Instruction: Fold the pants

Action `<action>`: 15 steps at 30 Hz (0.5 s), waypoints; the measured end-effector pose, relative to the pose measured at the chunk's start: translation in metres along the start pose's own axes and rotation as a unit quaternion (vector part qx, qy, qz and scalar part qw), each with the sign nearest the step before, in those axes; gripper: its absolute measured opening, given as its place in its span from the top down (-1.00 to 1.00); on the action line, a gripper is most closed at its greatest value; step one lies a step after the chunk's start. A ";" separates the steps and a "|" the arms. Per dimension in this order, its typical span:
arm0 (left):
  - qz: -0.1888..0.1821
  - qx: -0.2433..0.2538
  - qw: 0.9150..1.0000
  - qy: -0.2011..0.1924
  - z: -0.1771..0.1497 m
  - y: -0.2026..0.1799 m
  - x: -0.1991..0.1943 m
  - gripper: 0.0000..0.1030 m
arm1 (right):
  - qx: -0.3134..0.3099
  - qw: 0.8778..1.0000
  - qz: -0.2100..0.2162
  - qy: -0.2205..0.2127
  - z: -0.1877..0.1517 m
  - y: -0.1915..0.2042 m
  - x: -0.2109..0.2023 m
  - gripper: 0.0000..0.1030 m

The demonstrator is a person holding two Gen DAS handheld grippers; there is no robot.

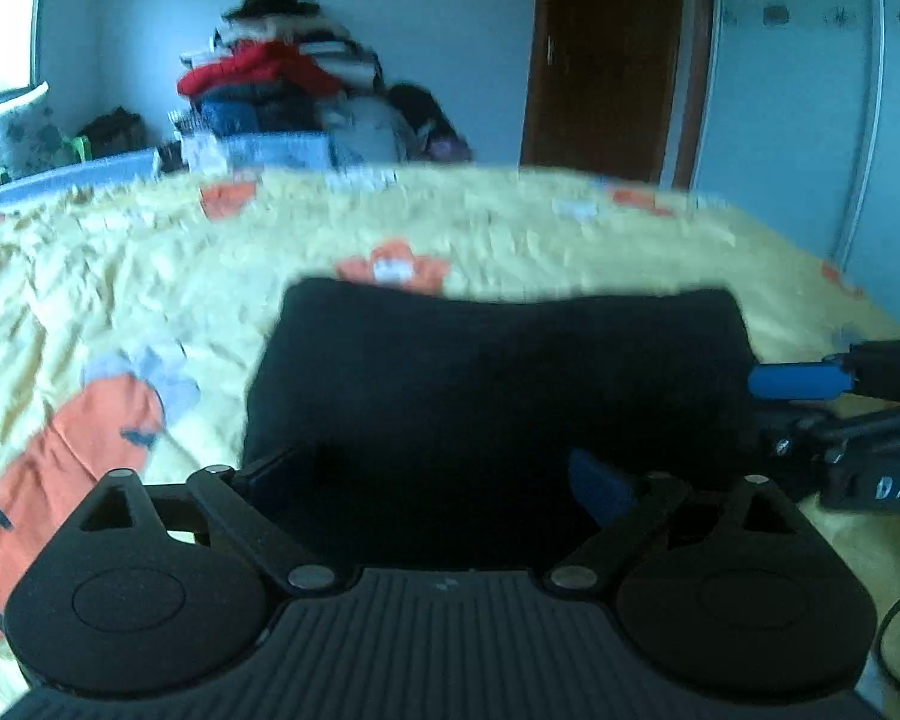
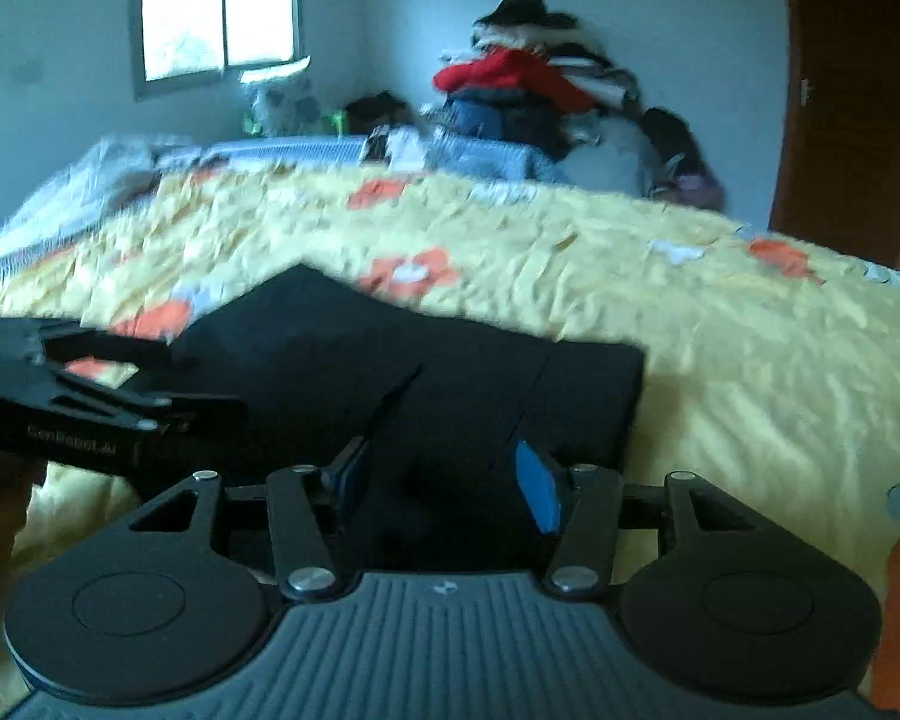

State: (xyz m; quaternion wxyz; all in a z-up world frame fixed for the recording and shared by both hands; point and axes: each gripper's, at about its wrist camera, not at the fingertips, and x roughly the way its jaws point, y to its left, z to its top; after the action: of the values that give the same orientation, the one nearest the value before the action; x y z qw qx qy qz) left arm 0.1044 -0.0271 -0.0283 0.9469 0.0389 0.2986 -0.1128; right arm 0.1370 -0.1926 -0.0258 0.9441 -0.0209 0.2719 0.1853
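Note:
Black pants (image 1: 498, 384) lie folded into a compact block on a yellow bedspread (image 1: 150, 276). My left gripper (image 1: 444, 480) is open just over the near edge of the pants, its blue pads (image 1: 600, 489) wide apart. My right gripper (image 2: 444, 480) is open too, at the near edge of the pants (image 2: 426, 372) in the right wrist view, with one blue pad (image 2: 537, 495) showing. The right gripper also shows at the right edge of the left wrist view (image 1: 810, 384). The left gripper's body shows at the left of the right wrist view (image 2: 90, 408).
The bedspread (image 2: 720, 360) has orange and blue prints. A pile of clothes (image 1: 282, 84) stands beyond the far edge of the bed. A brown door (image 1: 606, 60) is at the back right, a window (image 2: 222, 6) at the back left.

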 end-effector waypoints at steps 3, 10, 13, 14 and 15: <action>0.022 0.024 0.999 -0.013 -0.006 -0.007 -0.003 -0.86 | -0.010 1.000 -0.017 0.009 -0.006 0.005 0.011 -0.03; 0.026 0.014 0.999 -0.033 -0.013 -0.010 -0.031 -0.91 | -0.007 1.000 -0.012 -0.003 -0.011 0.032 -0.012 -0.31; 0.040 0.039 0.998 -0.019 -0.021 -0.016 -0.021 -0.94 | -0.011 0.999 -0.029 0.005 -0.018 0.036 -0.004 -0.32; 0.041 0.035 0.998 -0.023 -0.022 -0.015 -0.023 -0.92 | -0.005 0.999 -0.032 0.006 -0.016 0.037 -0.006 -0.32; 0.039 0.029 0.999 -0.025 -0.021 -0.014 -0.027 -0.92 | 0.000 0.999 -0.038 0.006 -0.013 0.039 -0.010 -0.33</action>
State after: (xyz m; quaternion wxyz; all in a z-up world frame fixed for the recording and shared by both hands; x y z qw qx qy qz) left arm 0.0679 -0.0325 -0.0303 0.9562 0.0751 0.2698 -0.0853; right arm 0.1080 -0.1615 -0.0294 0.9488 -0.0321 0.2766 0.1492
